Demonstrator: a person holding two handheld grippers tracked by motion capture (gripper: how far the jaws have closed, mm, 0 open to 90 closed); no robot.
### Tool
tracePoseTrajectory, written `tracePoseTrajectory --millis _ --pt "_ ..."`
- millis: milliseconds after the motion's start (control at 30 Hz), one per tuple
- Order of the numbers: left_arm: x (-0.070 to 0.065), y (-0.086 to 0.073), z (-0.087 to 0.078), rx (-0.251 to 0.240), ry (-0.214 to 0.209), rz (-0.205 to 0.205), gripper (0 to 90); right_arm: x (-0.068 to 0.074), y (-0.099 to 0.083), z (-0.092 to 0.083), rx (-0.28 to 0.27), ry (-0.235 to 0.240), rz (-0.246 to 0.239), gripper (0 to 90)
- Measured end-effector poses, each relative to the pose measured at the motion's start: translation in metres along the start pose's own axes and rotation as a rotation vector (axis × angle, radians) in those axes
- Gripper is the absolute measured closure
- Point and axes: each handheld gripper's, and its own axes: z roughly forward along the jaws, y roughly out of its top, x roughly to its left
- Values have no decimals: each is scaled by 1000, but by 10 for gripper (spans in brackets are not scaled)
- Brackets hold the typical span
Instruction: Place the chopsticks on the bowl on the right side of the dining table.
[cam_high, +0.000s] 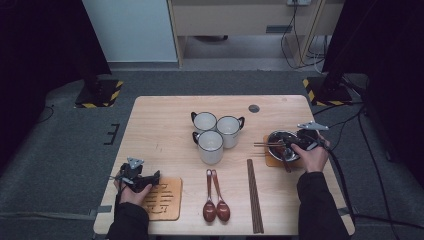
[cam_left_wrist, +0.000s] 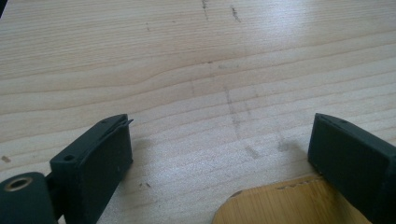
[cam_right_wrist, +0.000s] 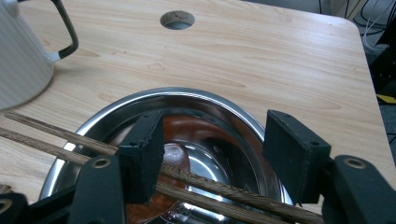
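Pale wooden table (cam_high: 160, 125), grey carpet around. Shiny steel bowl (cam_right_wrist: 210, 100) on a wooden coaster at right of the high view, a brown spoon inside, a dark wooden chopstick pair (cam_right_wrist: 56, 135) across its rim. Right gripper (cam_right_wrist: 212, 156): jaws parted over the chopsticks, pressing nothing; step judged as release, retreat next. Left gripper (cam_left_wrist: 219, 154): jaws wide, empty, by a bamboo coaster (cam_left_wrist: 289, 205) at lower left.

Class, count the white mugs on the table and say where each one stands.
3. They cluster at the table's middle: one mug at the back left, one mug at the back right, and one mug in front, nearest the spoons. None looks hidden.
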Motion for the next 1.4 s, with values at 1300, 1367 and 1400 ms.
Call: tracePoseTrajectory --millis 1300,1367,1400 --pt "0 0 0 0 0 0 53 3 0 -28 -65 60 -9 359" --pt "0 0 0 0 0 0 53 5 1 -32 -72 72 -8 359" --pt "0 0 0 0 0 0 53 5 1 -34 -80 76 -8 359"
